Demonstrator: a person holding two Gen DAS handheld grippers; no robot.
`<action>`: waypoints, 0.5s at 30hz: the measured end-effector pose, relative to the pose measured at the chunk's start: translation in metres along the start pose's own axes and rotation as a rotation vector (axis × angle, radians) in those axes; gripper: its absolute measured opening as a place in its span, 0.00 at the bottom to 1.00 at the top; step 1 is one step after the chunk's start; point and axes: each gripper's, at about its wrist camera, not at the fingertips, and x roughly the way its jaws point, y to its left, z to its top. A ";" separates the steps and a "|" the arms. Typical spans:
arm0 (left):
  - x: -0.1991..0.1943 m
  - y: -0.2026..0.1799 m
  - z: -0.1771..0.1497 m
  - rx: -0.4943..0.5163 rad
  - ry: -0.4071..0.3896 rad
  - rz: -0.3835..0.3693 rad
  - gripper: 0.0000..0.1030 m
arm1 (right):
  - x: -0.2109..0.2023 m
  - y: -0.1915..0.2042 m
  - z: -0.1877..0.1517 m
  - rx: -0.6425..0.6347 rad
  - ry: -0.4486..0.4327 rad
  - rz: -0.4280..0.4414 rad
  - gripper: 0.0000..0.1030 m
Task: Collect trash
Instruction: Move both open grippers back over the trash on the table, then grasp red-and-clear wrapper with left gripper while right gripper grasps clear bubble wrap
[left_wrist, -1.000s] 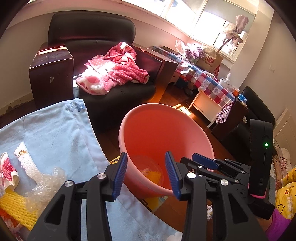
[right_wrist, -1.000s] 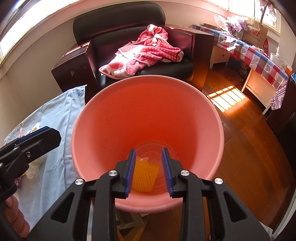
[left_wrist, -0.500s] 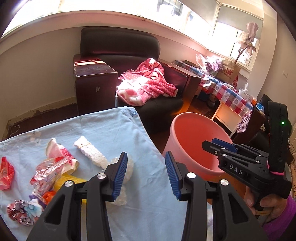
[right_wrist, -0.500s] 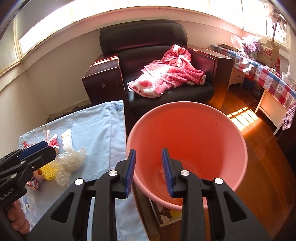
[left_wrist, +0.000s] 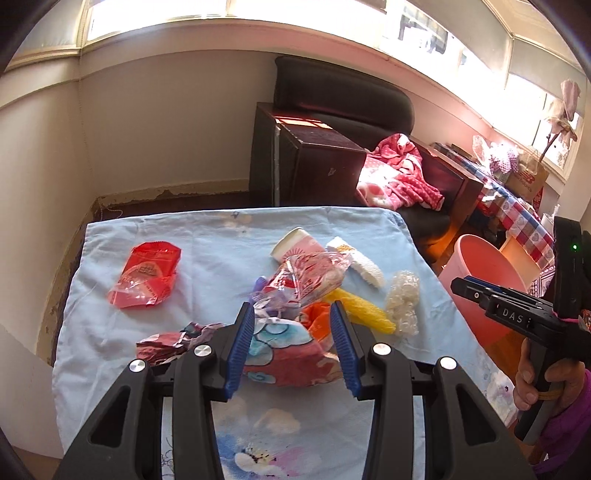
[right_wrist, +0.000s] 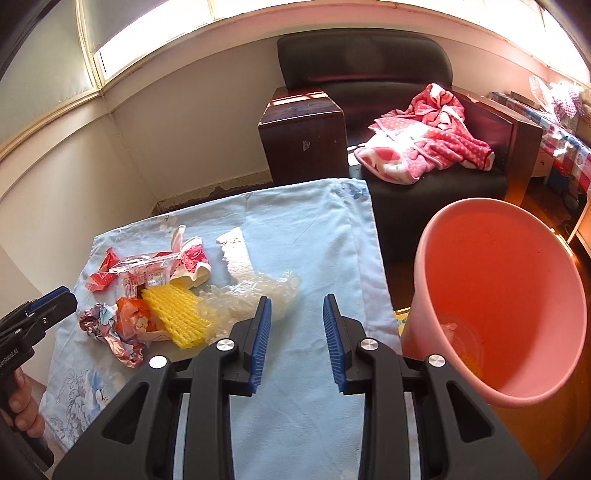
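Trash lies in a pile on the light blue tablecloth (left_wrist: 221, 236): a red wrapper (left_wrist: 146, 275), a clear printed bag (left_wrist: 314, 275), a yellow foam net (left_wrist: 364, 310), bubble wrap (left_wrist: 404, 301), a white foam strip (left_wrist: 364, 264) and a crumpled colourful wrapper (left_wrist: 291, 350). My left gripper (left_wrist: 293, 341) is open, its fingers on either side of the colourful wrapper. My right gripper (right_wrist: 297, 341) is open and empty over the cloth, just right of the bubble wrap (right_wrist: 258, 291) and yellow net (right_wrist: 177, 314). The pink bucket (right_wrist: 509, 295) stands off the table's right edge with a yellow net inside.
A dark armchair (right_wrist: 406, 110) with a pink dotted blanket (right_wrist: 424, 144) stands behind the table. A dark wooden side cabinet (right_wrist: 303, 136) is next to it. A checked-cloth table (left_wrist: 517, 214) is at the far right. The wall is to the left.
Both grippers swung left from the bucket to the table. The left one now straddles the colourful wrapper. The right one left the yellow net in the bucket and has opened wider.
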 end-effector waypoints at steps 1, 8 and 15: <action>0.000 0.006 -0.001 -0.020 0.009 0.001 0.40 | 0.002 0.002 -0.001 0.000 0.008 0.008 0.29; 0.011 -0.013 0.013 0.005 0.010 -0.050 0.40 | 0.007 0.010 -0.001 0.010 0.040 0.057 0.29; 0.043 -0.042 0.027 0.076 0.029 -0.038 0.40 | 0.014 0.007 -0.003 0.042 0.088 0.085 0.29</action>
